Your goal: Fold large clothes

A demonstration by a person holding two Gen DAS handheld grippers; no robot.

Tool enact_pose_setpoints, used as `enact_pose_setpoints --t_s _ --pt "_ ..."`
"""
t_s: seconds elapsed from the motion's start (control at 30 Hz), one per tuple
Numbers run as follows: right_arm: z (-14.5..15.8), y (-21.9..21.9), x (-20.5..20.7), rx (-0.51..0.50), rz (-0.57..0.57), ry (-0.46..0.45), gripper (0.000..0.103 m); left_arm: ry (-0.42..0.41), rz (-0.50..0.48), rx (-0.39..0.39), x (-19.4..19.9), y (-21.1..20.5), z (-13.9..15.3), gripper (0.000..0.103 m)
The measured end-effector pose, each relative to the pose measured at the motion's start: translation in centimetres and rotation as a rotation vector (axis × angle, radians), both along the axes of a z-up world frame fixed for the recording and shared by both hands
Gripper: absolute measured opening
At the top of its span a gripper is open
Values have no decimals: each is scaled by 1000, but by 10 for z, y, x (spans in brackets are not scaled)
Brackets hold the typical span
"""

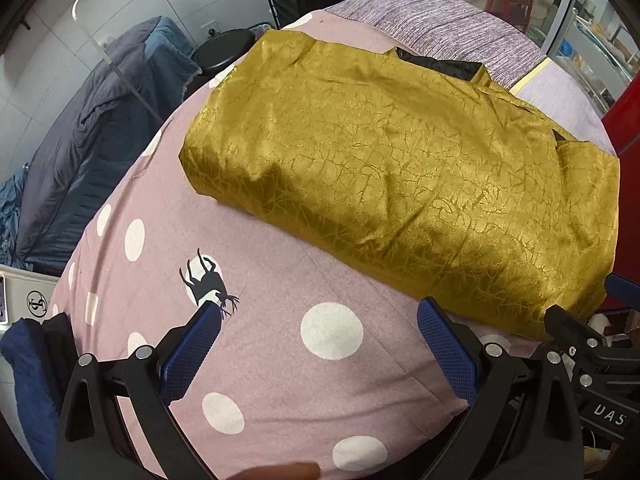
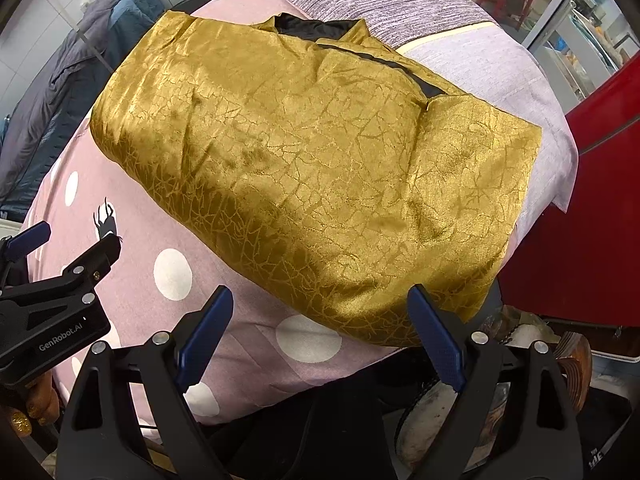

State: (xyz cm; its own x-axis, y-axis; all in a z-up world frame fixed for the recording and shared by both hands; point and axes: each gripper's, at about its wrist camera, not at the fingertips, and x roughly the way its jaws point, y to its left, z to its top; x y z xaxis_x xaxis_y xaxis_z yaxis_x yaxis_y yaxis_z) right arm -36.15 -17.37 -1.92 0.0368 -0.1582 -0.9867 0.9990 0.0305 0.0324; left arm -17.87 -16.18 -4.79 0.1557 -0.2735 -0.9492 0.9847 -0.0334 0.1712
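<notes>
A large gold garment [image 1: 400, 176] with a crackle pattern and black lining lies folded into a thick rectangle on the pink polka-dot sheet [image 1: 280, 360]. It also shows in the right wrist view [image 2: 312, 184]. My left gripper [image 1: 320, 316] is open and empty, just in front of the garment's near edge. My right gripper [image 2: 320, 300] is open and empty, with its jaws over the garment's near right corner. The left gripper also shows at the left edge of the right wrist view [image 2: 64, 248], and the right gripper at the right edge of the left wrist view [image 1: 588, 304].
The sheet covers a table or bed with a striped lilac cloth [image 2: 460, 32] at the far end. A blue-grey duvet [image 1: 88, 128] lies to the left. A red cabinet [image 2: 592, 208] stands to the right. Clutter sits below the near edge [image 2: 440, 408].
</notes>
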Motion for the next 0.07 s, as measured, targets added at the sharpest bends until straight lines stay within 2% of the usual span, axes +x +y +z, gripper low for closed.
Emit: enact_pose_setpoints --t_s 0.07 --pt "-1 0 0 0 2 1 88 -1 -1 0 0 1 0 97"
